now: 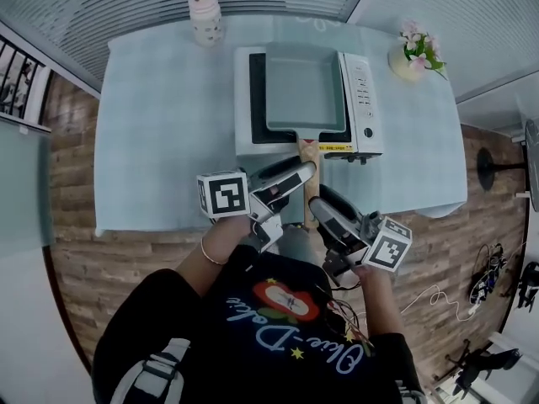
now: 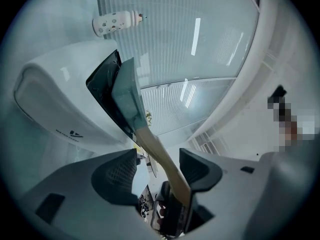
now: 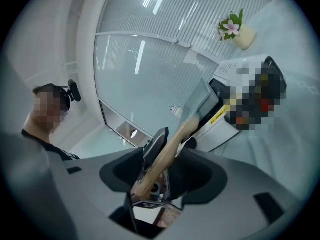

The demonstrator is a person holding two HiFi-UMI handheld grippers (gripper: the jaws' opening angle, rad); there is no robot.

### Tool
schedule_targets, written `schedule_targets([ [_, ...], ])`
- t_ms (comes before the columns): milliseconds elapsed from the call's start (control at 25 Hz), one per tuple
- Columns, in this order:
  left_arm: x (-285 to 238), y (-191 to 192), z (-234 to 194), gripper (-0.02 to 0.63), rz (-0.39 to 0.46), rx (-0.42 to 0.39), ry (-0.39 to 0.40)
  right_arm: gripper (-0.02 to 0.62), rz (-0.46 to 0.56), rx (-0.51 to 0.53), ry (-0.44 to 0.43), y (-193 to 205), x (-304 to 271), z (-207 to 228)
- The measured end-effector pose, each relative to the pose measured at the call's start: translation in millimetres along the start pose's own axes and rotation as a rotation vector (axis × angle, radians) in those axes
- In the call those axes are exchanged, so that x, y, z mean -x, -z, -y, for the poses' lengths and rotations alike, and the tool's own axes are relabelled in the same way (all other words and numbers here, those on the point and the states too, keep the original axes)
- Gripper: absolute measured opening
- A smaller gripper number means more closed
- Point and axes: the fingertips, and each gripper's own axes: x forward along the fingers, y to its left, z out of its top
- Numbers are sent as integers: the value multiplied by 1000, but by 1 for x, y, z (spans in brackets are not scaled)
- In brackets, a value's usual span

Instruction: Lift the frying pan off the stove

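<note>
Across the middle of the head view spreads a rectangular table covered in a pale blue-green cloth, with brown wooden plank floor on both sides of it. On the table's far half sits a white, box-shaped stove with a black top and a strip of buttons down its right side. The rectangular grey-green frying pan rests flat on that stove, not lifted, and its light wooden handle sticks out over the stove's near edge towards the person. Both grippers meet at this handle. The left gripper reaches in from the left with its jaws spread wide; the handle runs between them, close against the right-hand jaw and clear of the other, and neither pad clamps it. The right gripper comes from the right, its jaws likewise apart around the handle's near end without squeezing it. A white spotted bottle with a pastel cap stands at the table's far left corner, and a small cream vase of pink flowers stands at the far right.
</note>
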Motion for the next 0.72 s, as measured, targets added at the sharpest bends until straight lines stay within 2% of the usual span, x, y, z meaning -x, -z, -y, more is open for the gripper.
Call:
schedule_targets([
  [320,-8,3,-3,250,25,108,-3,233,-128,-192,-127,13,-9,-2],
  [480,-9,4,-4,250,44,128,2,233,-210,-261,-184,23,-14,-8],
  [600,-15,4,1,250,45,131,36,229,-262,-291,-219,30,-17,-12],
  [720,-21,8,7,250,40,149,66,161,-298,-323,-231,36,-16,-14],
])
